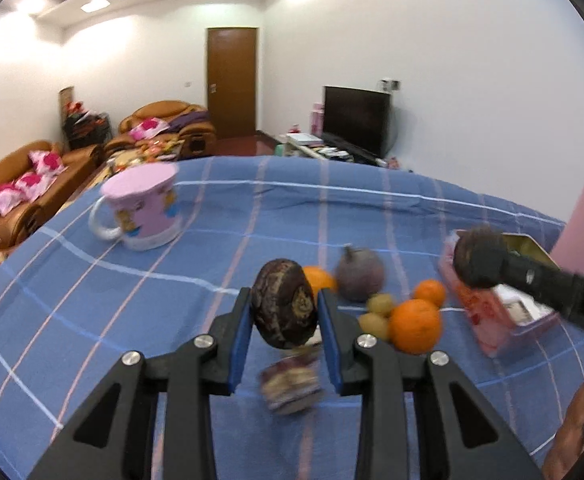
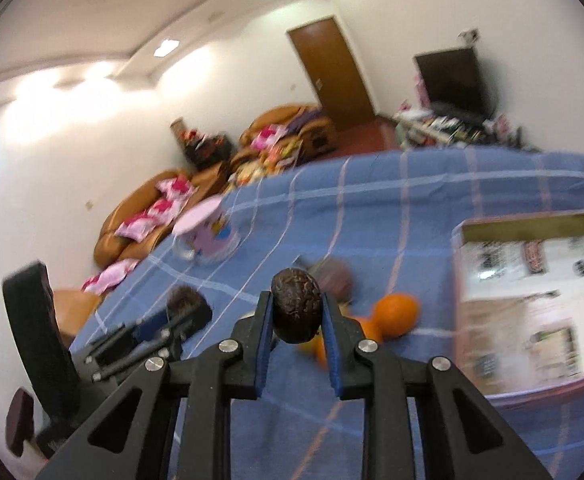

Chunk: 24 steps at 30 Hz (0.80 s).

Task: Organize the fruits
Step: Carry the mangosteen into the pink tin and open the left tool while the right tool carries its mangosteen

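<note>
Dark wrinkled fruit clamped in left gripper jaws, lifted above bench cloth, left of orange pile. Right gripper jaws hold a second wrinkled fruit. Prob. light, firm shell, roundish; grip across widest middle.

A home living room, it seems: leather sofas, television, wooden door.
</note>
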Tool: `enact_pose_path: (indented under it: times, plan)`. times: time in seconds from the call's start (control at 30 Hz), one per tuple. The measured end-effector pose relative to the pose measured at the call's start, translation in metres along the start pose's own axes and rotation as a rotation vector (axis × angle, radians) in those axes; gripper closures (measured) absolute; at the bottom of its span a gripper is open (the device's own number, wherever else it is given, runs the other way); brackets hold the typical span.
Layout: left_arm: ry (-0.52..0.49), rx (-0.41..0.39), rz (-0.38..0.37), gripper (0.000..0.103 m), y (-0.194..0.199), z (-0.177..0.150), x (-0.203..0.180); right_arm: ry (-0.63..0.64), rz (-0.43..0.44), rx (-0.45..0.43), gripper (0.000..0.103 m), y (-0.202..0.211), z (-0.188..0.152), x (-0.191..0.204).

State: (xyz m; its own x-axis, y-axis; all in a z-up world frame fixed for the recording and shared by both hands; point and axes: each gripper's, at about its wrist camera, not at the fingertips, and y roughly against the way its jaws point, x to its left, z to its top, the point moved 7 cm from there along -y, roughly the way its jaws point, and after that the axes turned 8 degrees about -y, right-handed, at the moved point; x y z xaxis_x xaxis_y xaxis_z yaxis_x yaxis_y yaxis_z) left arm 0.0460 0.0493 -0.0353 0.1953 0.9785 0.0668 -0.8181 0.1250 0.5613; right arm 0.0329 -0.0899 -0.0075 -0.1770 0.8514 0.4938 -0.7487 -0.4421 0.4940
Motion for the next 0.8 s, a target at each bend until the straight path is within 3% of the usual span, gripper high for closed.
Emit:
enact_pose_path:
  times: [0.2,0.33,0.6,0.8]
  plan:
    - [-0.08,-0.065,-0.103,0.069,0.006,0.025,-0.053,0.037,-0.135,-0.121,0.078,0.04,0.02,-0.049]
    - [-0.138,-0.077,-0.141,0.069,0.001,0.033,-0.093,0.015,-0.207,-0.136,0.078,0.054,0.025,-0.085]
    - [-0.194,-0.033,-0.307,0.069,-0.017,0.038,-0.169,0.003,-0.351,-0.166,0.078,0.084,0.035,-0.14]
    - [-0.202,0.026,-0.385,0.069,-0.032,0.036,-0.209,-0.046,-0.4,-0.14,0.078,0.089,0.035,-0.17]
